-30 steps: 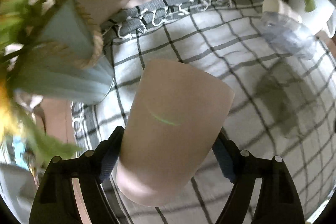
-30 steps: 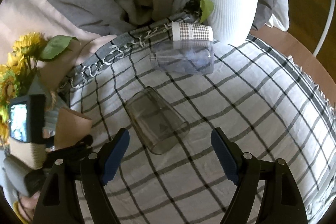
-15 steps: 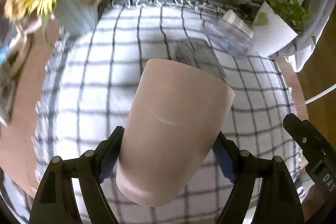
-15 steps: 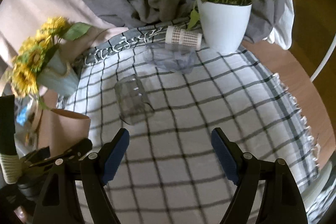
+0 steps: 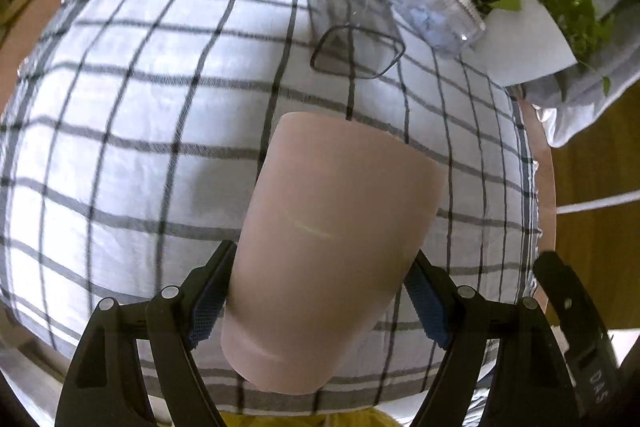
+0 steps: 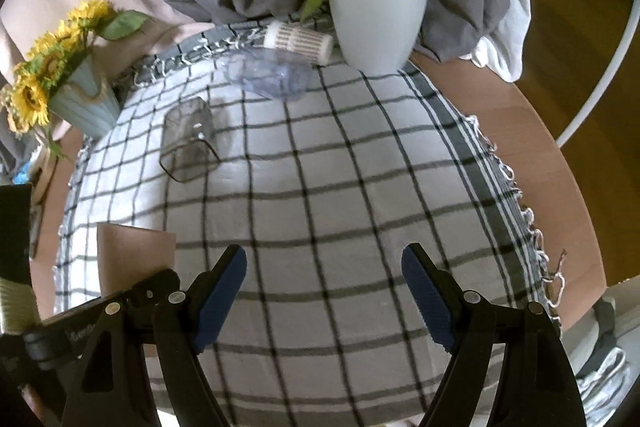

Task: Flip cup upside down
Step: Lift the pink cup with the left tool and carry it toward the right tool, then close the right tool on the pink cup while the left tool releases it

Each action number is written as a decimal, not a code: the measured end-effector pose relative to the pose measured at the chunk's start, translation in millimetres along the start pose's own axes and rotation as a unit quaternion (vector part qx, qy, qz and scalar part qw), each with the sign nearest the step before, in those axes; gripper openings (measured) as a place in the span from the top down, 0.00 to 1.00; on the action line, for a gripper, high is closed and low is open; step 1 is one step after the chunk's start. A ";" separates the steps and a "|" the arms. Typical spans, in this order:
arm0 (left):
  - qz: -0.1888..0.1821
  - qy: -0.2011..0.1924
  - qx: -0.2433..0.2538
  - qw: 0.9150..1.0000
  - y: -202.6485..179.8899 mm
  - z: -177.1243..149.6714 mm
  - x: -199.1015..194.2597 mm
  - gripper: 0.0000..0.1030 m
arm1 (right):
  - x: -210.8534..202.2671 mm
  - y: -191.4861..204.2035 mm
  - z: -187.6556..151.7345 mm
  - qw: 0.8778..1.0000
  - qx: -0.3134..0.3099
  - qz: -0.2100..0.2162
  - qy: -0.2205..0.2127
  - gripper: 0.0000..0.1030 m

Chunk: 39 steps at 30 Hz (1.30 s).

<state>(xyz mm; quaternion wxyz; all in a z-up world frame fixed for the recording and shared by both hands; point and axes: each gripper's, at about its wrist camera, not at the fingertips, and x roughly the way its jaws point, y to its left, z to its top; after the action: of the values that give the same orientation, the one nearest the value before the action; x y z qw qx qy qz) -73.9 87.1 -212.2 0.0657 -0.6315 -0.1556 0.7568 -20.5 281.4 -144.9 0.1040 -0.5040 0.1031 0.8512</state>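
Note:
My left gripper (image 5: pixel 318 301) is shut on a plain pink cup (image 5: pixel 332 259). It holds the cup above the checked cloth (image 5: pixel 160 115), narrow base near the camera and wide rim pointing away and down. The same cup shows at the left of the right wrist view (image 6: pixel 134 253), rim down. My right gripper (image 6: pixel 324 293) is open and empty, high above the near part of the cloth.
A smoky glass tumbler (image 6: pixel 188 141) lies on its side on the cloth. Behind it lie a clear plastic cup (image 6: pixel 268 75) and a patterned paper cup (image 6: pixel 300 41). A white plant pot (image 6: pixel 378 23) stands at the back right, a sunflower vase (image 6: pixel 80 103) at the back left.
My left gripper has lifted and swung the pink cup away from the sunflower vase to above the middle of the cloth. My right gripper has risen and pulled back from the tumbler.

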 end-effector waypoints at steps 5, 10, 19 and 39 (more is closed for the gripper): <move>-0.009 0.005 -0.023 1.000 -3.1 8.4 15.4 0.22 | 7.2 -6.4 -0.5 1.000 -0.002 -0.006 0.009 0.23; -0.005 0.008 -0.037 0.999 -3.3 18.0 25.6 0.22 | 11.3 -2.4 0.8 1.000 -0.015 -0.015 0.003 0.23; 0.012 0.009 -0.022 1.000 -5.9 23.9 30.3 0.22 | 23.5 1.7 3.6 0.999 -0.025 -0.018 0.015 0.23; 0.082 -0.098 0.057 0.990 -15.6 13.6 -49.9 0.07 | 5.4 12.8 5.4 1.000 -0.017 0.017 0.018 0.23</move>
<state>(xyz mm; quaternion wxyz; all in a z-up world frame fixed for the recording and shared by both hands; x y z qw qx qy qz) -79.0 84.9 -158.4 0.0242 -0.5599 -0.0654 0.8256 -31.1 271.0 -146.3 0.0784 -0.5193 0.0989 0.8452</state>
